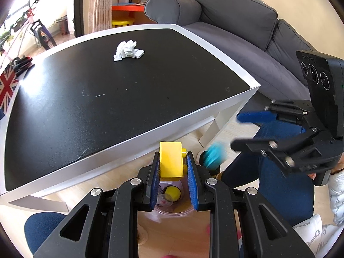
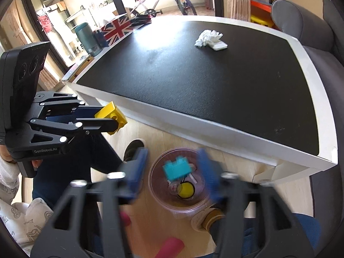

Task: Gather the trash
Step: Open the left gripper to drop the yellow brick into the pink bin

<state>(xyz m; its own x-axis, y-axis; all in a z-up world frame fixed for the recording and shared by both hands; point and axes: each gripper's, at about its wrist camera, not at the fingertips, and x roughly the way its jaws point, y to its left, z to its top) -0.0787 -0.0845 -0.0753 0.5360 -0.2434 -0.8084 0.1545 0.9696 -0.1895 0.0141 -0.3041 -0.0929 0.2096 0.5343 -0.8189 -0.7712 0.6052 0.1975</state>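
My left gripper (image 1: 173, 158) is shut on a yellow toy brick (image 1: 171, 163), held over a clear plastic bin (image 1: 172, 211) on the floor. The right wrist view shows that gripper (image 2: 109, 118) at the left with the yellow brick (image 2: 111, 116). My right gripper (image 2: 172, 153) stands open above the bin (image 2: 157, 185). A blurred teal brick (image 2: 177, 168) lies loose between its fingers, apart from both pads. A yellow round piece (image 2: 186, 190) sits inside the bin. A crumpled white tissue (image 1: 124, 49) (image 2: 207, 37) rests on the black table (image 1: 107, 107).
A white flat device (image 2: 219, 46) lies partly under the tissue. A grey sofa (image 1: 236, 28) runs along the table's far side. A Union Jack box (image 2: 117, 30) and a teal bottle (image 2: 87, 38) stand beside the table. A person's jeans-clad legs (image 1: 279, 182) flank the bin.
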